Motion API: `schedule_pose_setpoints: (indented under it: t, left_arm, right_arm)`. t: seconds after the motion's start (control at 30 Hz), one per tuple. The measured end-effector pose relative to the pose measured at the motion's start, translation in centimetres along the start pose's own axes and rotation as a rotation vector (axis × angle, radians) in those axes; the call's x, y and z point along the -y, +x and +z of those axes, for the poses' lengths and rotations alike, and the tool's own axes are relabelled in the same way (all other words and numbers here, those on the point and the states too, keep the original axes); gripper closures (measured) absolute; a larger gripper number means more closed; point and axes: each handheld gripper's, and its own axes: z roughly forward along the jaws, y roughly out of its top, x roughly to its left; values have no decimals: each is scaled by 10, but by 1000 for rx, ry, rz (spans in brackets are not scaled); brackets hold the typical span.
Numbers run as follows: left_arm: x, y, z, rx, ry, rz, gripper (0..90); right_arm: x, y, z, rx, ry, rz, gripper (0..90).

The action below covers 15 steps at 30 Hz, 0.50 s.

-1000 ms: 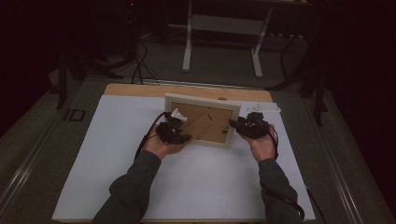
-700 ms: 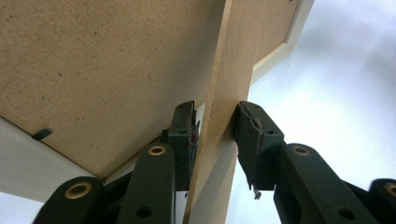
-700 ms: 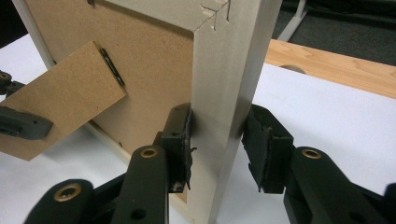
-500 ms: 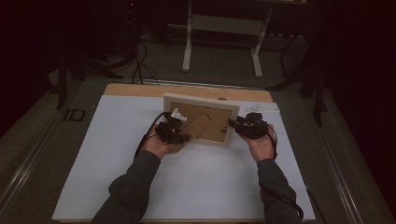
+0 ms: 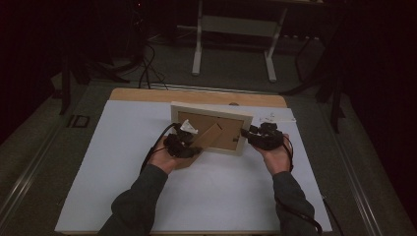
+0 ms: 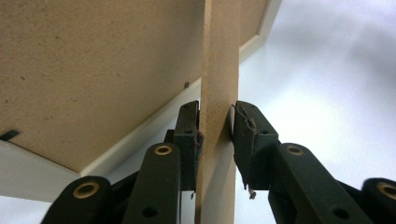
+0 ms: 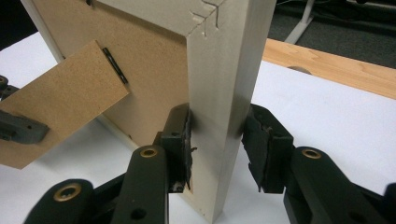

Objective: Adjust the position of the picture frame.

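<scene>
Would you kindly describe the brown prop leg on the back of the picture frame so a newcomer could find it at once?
On the white table, a pale picture frame stands upright with its brown back facing the person. From that back a flat fibreboard leg swings out on a dark hinge, slanting down towards the left gripper, whose fingers have just been closing on it. It alone juts from the frame.

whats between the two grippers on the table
The picture frame, standing with its brown back toward the person, its fold-out stand swung out. The left gripper is at the stand, the right gripper at the frame's side rail, seen in the high view.
</scene>
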Motion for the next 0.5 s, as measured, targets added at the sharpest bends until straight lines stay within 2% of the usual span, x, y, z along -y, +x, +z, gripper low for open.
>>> schedule_pose_setpoints:
  t: [0.2,0.5]
  left_arm:
    - [6,-4,-1,22,-14,-1,752]
    - [11,-16,-4,34,-26,30,762]
  right_arm:
    - [5,3,-4,-10,-11,-6,619]
    - [12,8,-9,-16,-24,-7,612]
